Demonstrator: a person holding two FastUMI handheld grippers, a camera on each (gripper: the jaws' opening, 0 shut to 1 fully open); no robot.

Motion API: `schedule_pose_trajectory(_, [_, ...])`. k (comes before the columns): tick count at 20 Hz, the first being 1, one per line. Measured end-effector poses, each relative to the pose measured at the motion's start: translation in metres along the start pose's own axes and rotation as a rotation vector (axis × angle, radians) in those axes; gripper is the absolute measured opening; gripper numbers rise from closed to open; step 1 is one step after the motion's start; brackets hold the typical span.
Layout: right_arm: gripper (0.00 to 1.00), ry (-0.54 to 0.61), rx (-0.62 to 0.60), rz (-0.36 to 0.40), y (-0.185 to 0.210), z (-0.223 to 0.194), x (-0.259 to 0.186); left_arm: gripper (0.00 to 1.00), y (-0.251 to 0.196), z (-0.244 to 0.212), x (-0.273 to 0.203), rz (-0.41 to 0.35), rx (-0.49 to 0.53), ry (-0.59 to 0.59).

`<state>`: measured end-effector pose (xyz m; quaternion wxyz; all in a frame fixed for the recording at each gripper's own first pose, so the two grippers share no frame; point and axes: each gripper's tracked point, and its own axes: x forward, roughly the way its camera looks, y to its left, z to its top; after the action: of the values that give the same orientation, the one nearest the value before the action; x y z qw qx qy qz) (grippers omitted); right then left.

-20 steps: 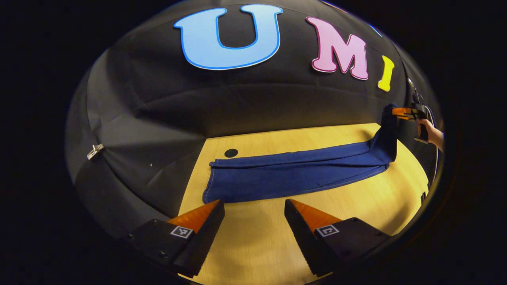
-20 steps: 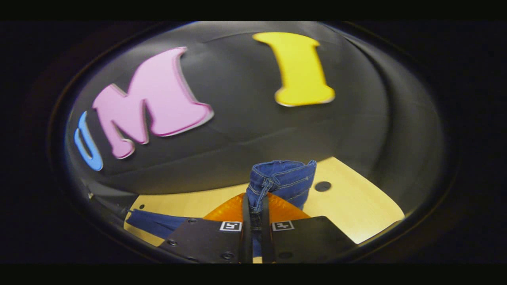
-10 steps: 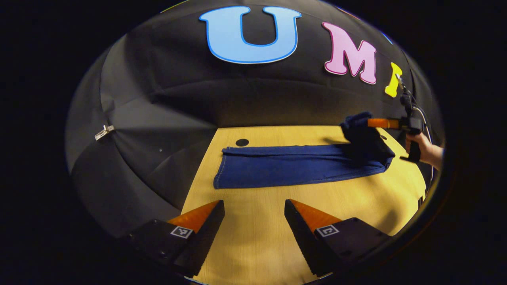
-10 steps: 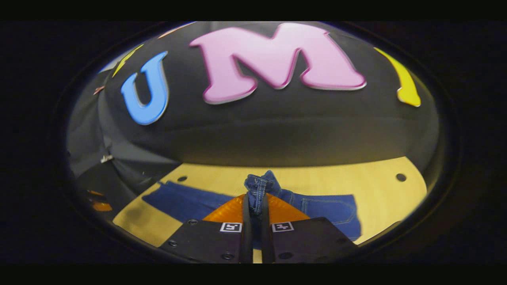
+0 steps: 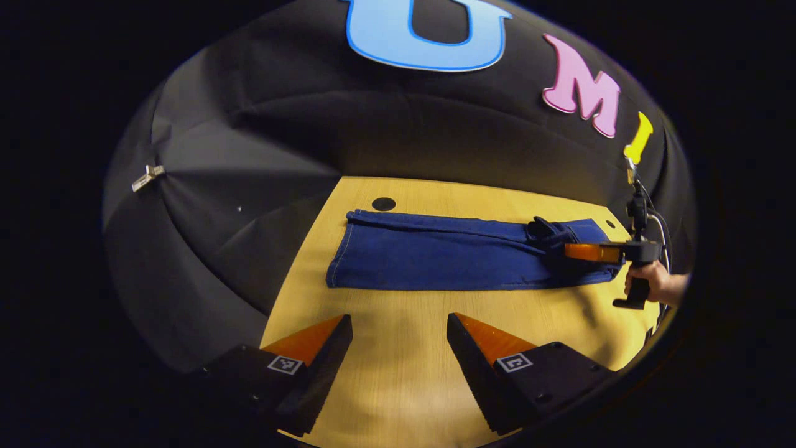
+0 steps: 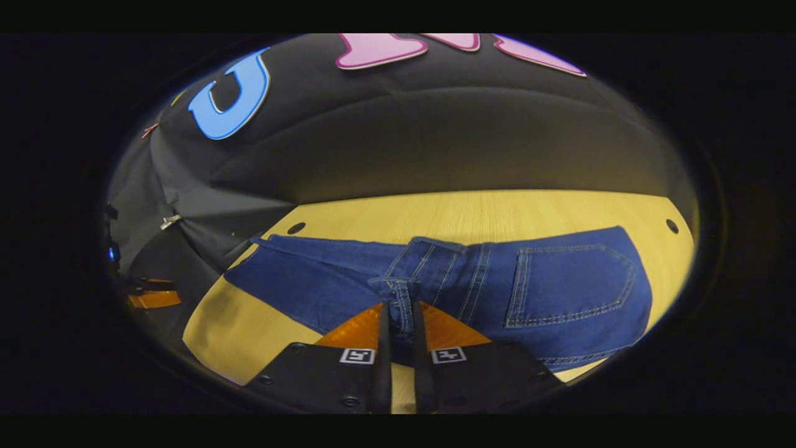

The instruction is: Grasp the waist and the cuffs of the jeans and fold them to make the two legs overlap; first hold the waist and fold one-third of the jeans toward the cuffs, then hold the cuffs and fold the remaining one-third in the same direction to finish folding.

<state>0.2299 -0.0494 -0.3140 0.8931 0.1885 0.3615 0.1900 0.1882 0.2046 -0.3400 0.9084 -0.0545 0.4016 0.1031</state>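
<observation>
The right gripper (image 6: 398,317), pinching the jeans (image 5: 435,252) at the waist, has lowered it onto the legs; the left gripper (image 5: 398,326) stays spread above the table (image 5: 404,373).

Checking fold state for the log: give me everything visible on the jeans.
The jeans are dark blue denim with pale contrast stitching, lying long and flat on the wooden table, legs stacked. The cuffs sit at one end near a dark hole in the tabletop. At the other end the waist is folded over onto the legs, a back pocket facing up. The right gripper is shut on the waistband. The left gripper hovers open, apart from the fabric.
</observation>
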Motion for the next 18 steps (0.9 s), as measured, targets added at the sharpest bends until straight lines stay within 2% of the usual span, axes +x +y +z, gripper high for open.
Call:
schedule_pose_trajectory(2, [0.26,0.015,-0.007,0.03,0.008,-0.007,-0.004,0.98,-0.003,0.018,0.013,-0.023,-0.07,-0.005])
schedule_pose_trajectory(3, [0.37,0.015,-0.008,0.059,0.015,-0.005,-0.01,0.97,-0.004,0.027,0.017,-0.033,-0.097,-0.01])
schedule_pose_trajectory(5, [0.79,0.019,-0.002,0.118,0.031,-0.002,-0.023,0.92,0.003,0.042,0.027,-0.027,-0.113,-0.011])
schedule_pose_trajectory(6, [1.0,0.001,-0.029,0.132,0.03,0.004,-0.031,0.96,0.01,0.046,0.03,-0.017,-0.101,-0.007])
schedule_pose_trajectory(7, [0.99,-0.034,-0.075,0.133,0.027,0.018,-0.044,0.96,0.016,0.052,0.033,-0.007,-0.08,-0.005])
schedule_pose_trajectory(8, [0.9,-0.065,-0.114,0.136,0.026,0.032,-0.06,0.96,0.02,0.057,0.039,0.0,-0.053,-0.003])
schedule_pose_trajectory(9, [0.98,-0.084,-0.147,0.146,0.026,0.041,-0.08,0.96,0.026,0.062,0.044,0.009,-0.02,0.002])
schedule_pose_trajectory(12, [0.98,-0.138,-0.232,0.128,0.005,0.063,-0.137,0.95,0.034,0.069,0.068,0.033,0.025,0.034])
schedule_pose_trajectory(15, [0.98,-0.172,-0.182,0.075,-0.021,0.067,-0.19,0.95,0.046,0.064,0.1,0.08,0.025,0.069])
schedule_pose_trajectory(18, [0.98,-0.153,-0.12,-0.006,-0.059,0.046,-0.239,0.96,0.063,0.053,0.125,0.155,0.057,0.112])
